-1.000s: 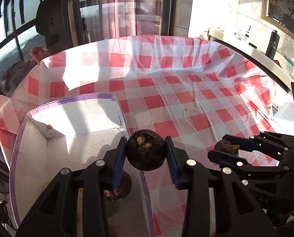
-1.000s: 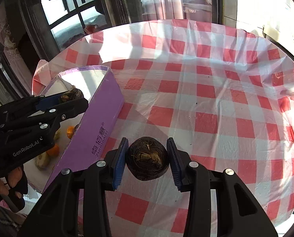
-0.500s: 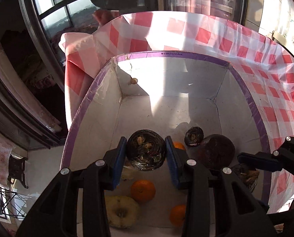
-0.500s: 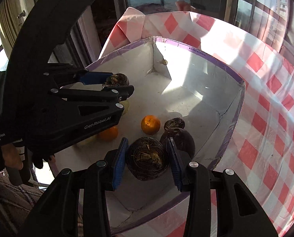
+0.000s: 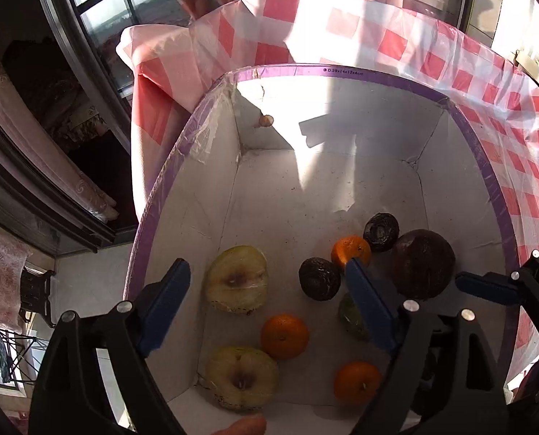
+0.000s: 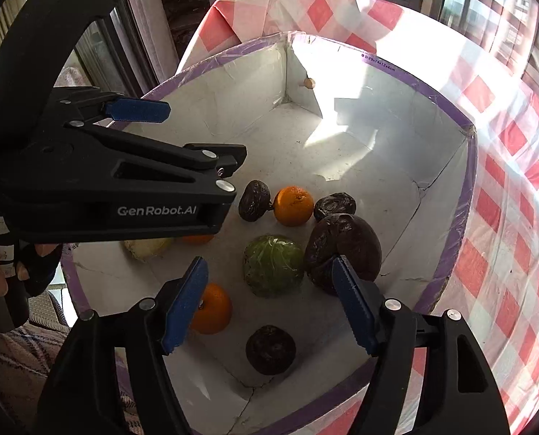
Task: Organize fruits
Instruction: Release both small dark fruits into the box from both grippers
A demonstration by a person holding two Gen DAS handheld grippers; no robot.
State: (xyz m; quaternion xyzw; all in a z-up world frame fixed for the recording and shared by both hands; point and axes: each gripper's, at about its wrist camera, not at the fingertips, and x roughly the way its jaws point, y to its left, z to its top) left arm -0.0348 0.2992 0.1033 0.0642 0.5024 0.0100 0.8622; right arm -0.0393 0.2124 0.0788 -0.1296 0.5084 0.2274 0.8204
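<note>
A purple-rimmed white box (image 5: 341, 71) (image 6: 410, 77) holds the fruit. My left gripper (image 5: 265, 290) is open and empty above it; it also shows in the right wrist view (image 6: 182, 137). A small dark fruit (image 5: 319, 278) lies just below it, next to an orange (image 5: 349, 252), another small dark fruit (image 5: 381, 227) and a big dark fruit (image 5: 424, 263). My right gripper (image 6: 269, 297) is open and empty above the box. A small dark fruit (image 6: 270, 349) lies under it, by a green fruit (image 6: 273, 266) and an orange (image 6: 213, 309).
Two pale apple halves (image 5: 237, 279) (image 5: 242, 377) and two more oranges (image 5: 285, 335) (image 5: 356, 382) lie at the near end of the box. The box stands on a red-and-white checked tablecloth (image 6: 505, 195), near the table's left edge. Windows and curtains lie beyond.
Both grippers have opened above the box and let go of their small dark fruits, which now lie on the box floor.
</note>
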